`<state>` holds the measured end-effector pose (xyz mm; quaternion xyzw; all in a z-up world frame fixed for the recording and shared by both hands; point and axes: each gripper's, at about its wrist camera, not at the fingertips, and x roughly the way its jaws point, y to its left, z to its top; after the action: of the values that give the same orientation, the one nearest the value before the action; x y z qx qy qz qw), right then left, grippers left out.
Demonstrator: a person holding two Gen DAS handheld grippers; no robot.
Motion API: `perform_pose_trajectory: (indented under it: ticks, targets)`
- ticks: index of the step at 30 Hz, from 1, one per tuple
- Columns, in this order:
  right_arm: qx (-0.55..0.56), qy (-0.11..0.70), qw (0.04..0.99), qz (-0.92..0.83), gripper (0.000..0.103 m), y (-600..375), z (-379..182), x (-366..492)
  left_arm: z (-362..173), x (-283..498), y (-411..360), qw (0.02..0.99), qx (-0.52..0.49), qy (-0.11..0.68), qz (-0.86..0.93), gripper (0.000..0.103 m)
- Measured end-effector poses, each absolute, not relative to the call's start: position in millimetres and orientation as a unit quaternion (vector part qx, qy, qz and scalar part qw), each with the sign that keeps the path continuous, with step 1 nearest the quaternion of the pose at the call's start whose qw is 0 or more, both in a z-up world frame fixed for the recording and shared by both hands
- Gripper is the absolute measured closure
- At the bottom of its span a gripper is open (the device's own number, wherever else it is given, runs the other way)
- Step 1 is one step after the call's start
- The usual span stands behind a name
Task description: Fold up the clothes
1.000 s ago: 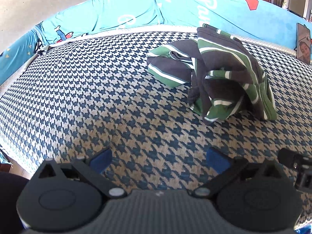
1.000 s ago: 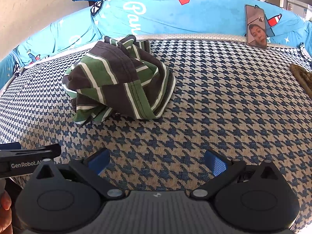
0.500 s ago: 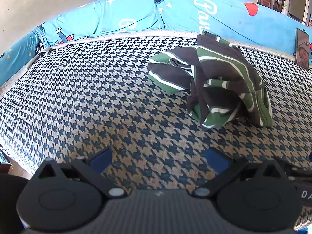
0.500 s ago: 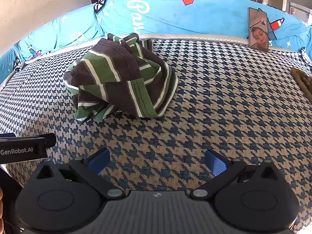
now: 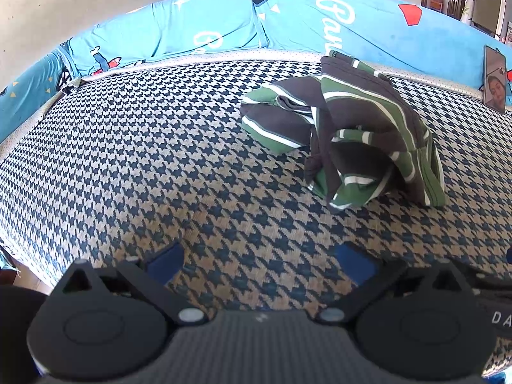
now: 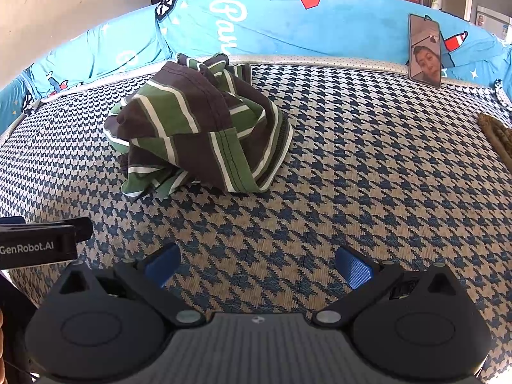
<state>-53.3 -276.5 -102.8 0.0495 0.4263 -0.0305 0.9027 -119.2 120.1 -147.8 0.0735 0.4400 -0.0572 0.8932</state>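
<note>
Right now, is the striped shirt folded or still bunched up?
Bunched up, not folded. The striped shirt sits in a crumpled heap on the houndstooth mat, hems twisted.

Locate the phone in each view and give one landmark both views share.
Left wrist: phone at far right edge, leaning on the blue cushion.
Right wrist: phone upper right, leaning on the same cushion.
Shared landmark: crumpled striped garment.

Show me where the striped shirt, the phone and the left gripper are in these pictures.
striped shirt (image 6: 198, 131): right wrist view, on the crumpled top of the heap.
phone (image 6: 425, 50): right wrist view, on its screen, propped against the blue cushion.
left gripper (image 5: 260, 259): left wrist view, midway between its open blue-padded fingertips.
</note>
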Motion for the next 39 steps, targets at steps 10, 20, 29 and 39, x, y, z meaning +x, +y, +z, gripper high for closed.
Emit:
perform_pose_trajectory:
  ticks: [10,20,29,39]
  targets:
    - [0.048,0.427,0.903,-0.026,0.000,-274.9,-102.0,-55.2,-142.6,-116.6,99.2,0.894,0.071,0.440,-0.052,0.000]
    - [0.045,0.427,0.903,-0.023,0.000,-275.1,-105.9,-55.4,-139.4,-113.2,81.2,0.894,0.069,0.440,-0.048,0.000]
    - [0.044,0.431,0.901,-0.021,0.000,-273.5,-107.3,-54.4,-134.5,-106.0,51.0,0.895,0.066,0.439,-0.040,0.000]
    - [0.041,0.433,0.900,-0.021,0.000,-272.8,-105.7,-51.4,-130.6,-97.6,21.1,0.896,0.061,0.440,-0.030,0.000]
